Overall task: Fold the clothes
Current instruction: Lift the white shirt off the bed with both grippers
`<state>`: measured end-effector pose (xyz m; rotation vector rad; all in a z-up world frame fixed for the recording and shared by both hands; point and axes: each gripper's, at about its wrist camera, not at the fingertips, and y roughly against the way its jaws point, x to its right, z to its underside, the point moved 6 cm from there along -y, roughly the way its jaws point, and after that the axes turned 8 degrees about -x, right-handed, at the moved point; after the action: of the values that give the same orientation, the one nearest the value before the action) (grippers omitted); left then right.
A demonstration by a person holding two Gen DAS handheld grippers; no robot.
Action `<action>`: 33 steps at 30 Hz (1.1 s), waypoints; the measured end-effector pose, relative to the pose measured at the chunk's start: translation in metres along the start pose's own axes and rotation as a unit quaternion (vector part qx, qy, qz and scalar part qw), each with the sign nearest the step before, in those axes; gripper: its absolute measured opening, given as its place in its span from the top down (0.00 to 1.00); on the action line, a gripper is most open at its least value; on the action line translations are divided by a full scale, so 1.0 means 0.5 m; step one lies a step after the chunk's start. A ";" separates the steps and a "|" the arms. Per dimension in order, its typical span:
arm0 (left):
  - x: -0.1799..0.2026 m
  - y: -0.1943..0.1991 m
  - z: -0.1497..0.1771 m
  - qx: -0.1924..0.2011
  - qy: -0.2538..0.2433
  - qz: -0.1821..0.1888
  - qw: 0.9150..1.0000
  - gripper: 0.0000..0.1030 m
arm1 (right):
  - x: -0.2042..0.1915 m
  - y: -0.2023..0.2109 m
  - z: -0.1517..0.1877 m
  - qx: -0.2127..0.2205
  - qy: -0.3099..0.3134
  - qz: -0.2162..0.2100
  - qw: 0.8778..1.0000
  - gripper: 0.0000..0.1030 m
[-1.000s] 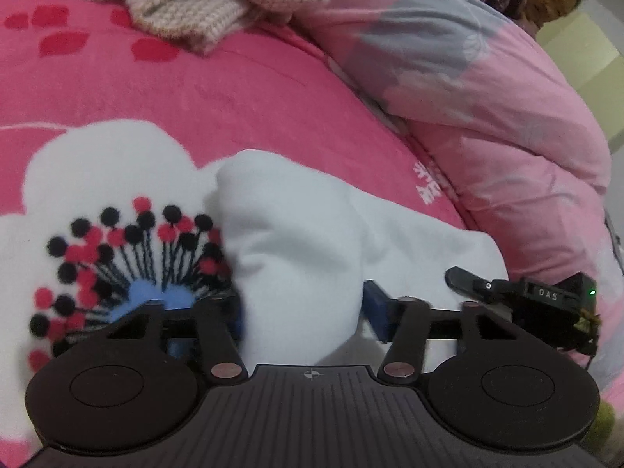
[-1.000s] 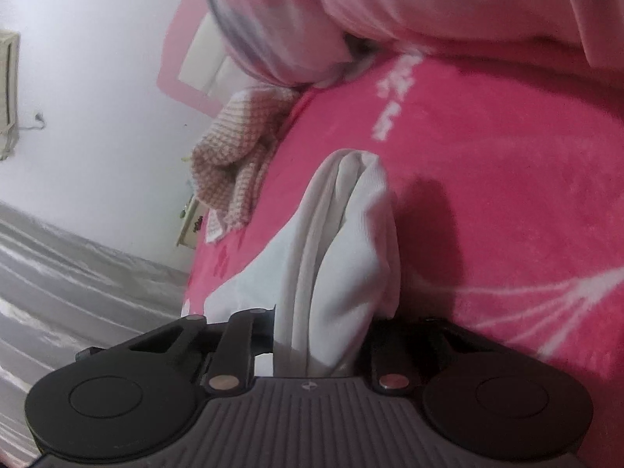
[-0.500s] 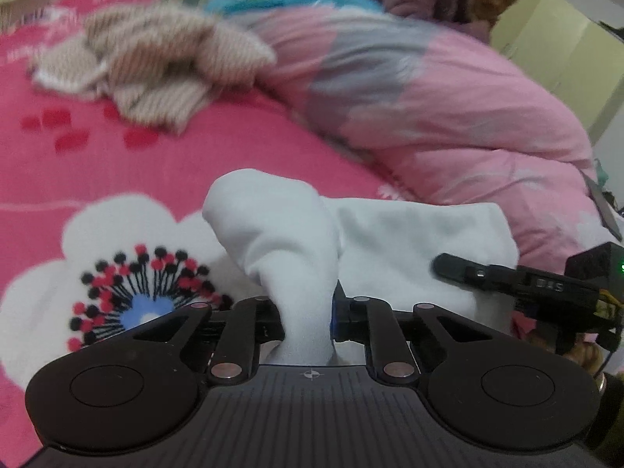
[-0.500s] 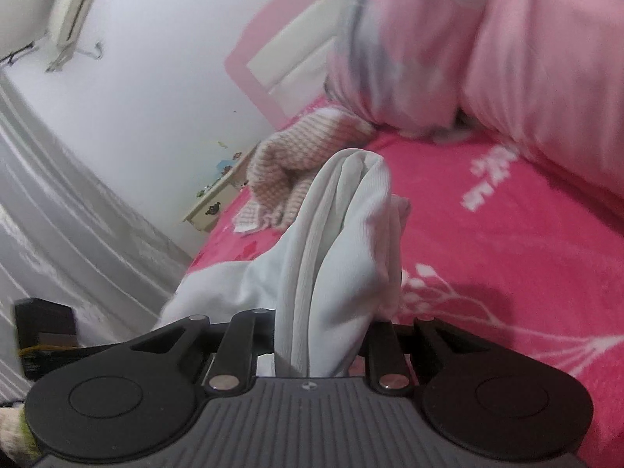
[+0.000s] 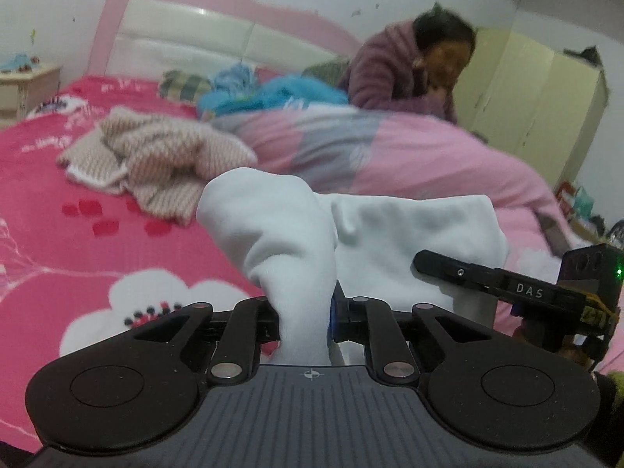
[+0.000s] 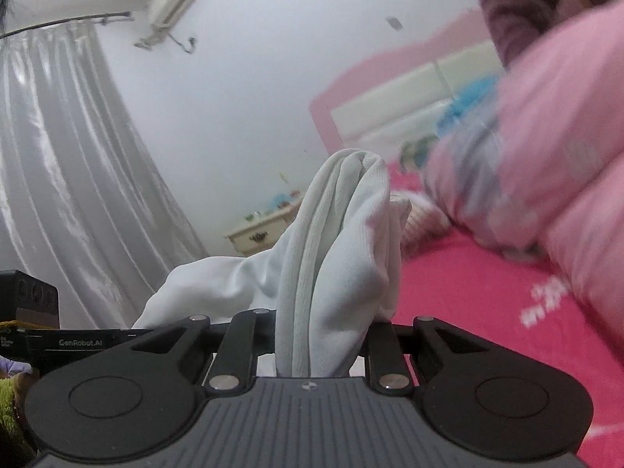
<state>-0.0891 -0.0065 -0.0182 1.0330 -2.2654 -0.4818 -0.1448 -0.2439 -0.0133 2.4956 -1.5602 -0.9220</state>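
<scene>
Left wrist: soft white garment [image 5: 296, 241] (bunched, ribbed)

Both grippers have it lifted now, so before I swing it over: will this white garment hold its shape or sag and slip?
The white garment likely sags: it droops between the left gripper and right gripper. It looks thin and light. Slipping seems unlikely, since bunched ribbed folds fill both closed jaws.
</scene>
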 end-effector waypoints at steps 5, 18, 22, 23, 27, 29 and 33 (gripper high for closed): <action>0.004 0.067 -0.035 0.061 0.015 -0.009 0.998 0.87 | -0.067 0.000 -0.074 0.016 0.045 -0.026 0.999 0.80; 0.003 0.298 -0.039 0.190 0.058 -0.051 0.979 0.87 | -0.305 -0.026 -0.206 -0.047 0.184 -0.175 0.966 0.80; -0.005 0.384 -0.021 0.211 0.081 -0.065 0.972 0.87 | -0.381 -0.043 -0.218 -0.082 0.196 -0.234 0.949 0.80; -0.007 0.405 -0.017 0.216 0.087 -0.069 0.970 0.87 | -0.403 -0.044 -0.217 -0.090 0.199 -0.250 0.943 0.80; -0.023 0.489 0.009 0.235 0.118 -0.088 0.961 0.87 | -0.500 -0.076 -0.210 -0.132 0.206 -0.311 0.918 0.80; -0.026 0.526 0.024 0.242 0.130 -0.102 0.956 0.87 | -0.557 -0.093 -0.200 -0.158 0.215 -0.339 0.902 0.80; -0.040 0.578 0.058 0.253 0.155 -0.146 0.944 0.87 | -0.656 -0.162 -0.163 -0.207 0.232 -0.377 0.873 0.80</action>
<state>-0.2580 0.1937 0.1087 1.5879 -1.9946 0.1635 -0.1397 0.0484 0.1742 2.6858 -0.1903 -0.5276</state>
